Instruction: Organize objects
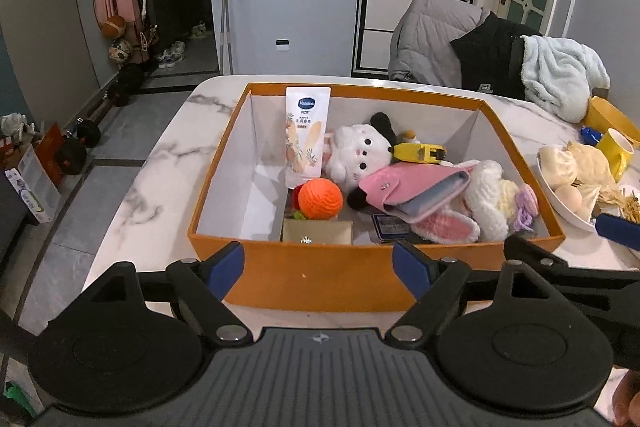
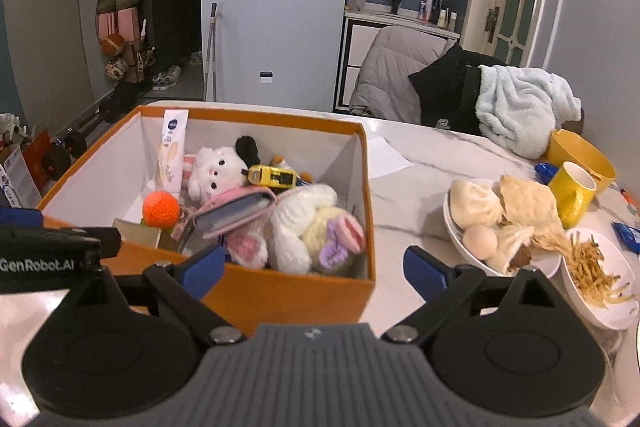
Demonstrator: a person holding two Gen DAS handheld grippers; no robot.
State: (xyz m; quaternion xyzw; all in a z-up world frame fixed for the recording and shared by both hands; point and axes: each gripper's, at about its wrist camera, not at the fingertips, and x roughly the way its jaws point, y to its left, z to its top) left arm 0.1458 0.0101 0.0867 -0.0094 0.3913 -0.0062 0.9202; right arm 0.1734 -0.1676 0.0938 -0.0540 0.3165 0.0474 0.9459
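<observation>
**Orange box: both grippers empty at the near wall**

Orange cardboard forms the box on the marble desk. The left gripper and right gripper hover just before its near wall, fingers spread, holding nothing. Inside the box lie an orange ball, pink wallet, plush toys and a lotion pouch. Risk: beyond the box's right wall, the food bowl is near; a wide swing could strike it.
</observation>
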